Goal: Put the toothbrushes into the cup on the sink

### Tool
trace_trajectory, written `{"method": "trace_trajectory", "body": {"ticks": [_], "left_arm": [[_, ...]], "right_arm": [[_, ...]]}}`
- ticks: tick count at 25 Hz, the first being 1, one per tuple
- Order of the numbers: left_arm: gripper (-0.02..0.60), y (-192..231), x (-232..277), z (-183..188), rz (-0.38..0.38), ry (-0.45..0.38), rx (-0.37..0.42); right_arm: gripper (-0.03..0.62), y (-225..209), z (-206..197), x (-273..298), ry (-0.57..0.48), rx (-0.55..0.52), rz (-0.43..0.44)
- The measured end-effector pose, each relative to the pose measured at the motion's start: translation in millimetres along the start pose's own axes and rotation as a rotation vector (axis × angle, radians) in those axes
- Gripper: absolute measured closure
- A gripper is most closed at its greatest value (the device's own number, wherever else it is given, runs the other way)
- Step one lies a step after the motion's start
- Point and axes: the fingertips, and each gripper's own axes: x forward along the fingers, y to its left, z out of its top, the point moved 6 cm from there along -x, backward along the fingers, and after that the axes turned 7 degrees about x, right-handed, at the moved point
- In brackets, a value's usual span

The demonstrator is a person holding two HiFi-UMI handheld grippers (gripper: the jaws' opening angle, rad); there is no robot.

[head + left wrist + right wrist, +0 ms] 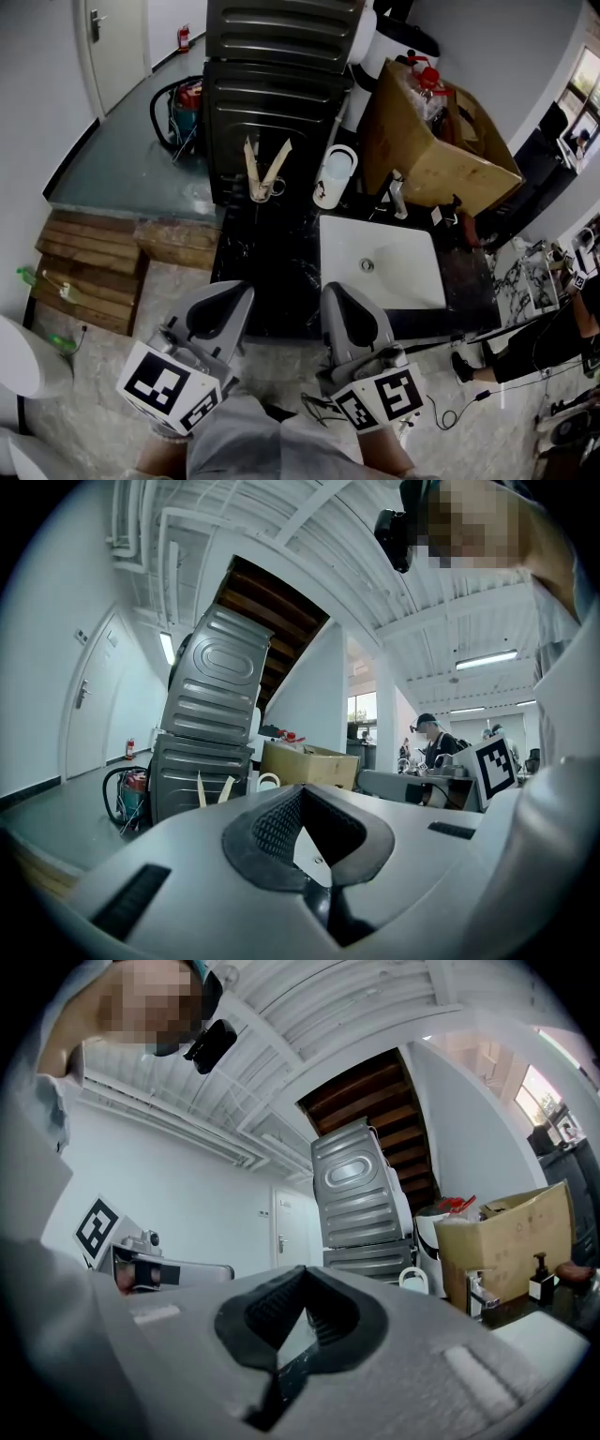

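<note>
Two pale toothbrushes stand splayed in a small glass at the back left of the dark counter; in the left gripper view the toothbrushes show far ahead. A white cup with a handle stands just right of them, behind the white sink basin; the cup also shows in the right gripper view. My left gripper and right gripper hang side by side over the counter's near edge, well short of these things. Both are shut with nothing between the jaws.
A chrome tap and a big cardboard box stand behind the basin. A grey metal appliance rises behind the counter. Wooden pallets lie at the left. A person sits at the right.
</note>
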Motion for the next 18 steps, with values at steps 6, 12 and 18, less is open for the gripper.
{"method": "trace_trajectory", "body": {"ticks": [6, 12, 18], "left_arm": [[0.577, 8, 0, -3, -0.006, -0.004, -0.007], [0.577, 13, 4, -4, -0.004, -0.004, -0.012], [0.577, 16, 8, -5, -0.005, 0.0, -0.017]], "right_arm": [[0.595, 3, -3, 8, 0.006, -0.003, 0.002], [0.595, 2, -4, 15, 0.015, -0.01, 0.009], [0.595, 0, -5, 21, 0.021, -0.013, 0.013]]}}
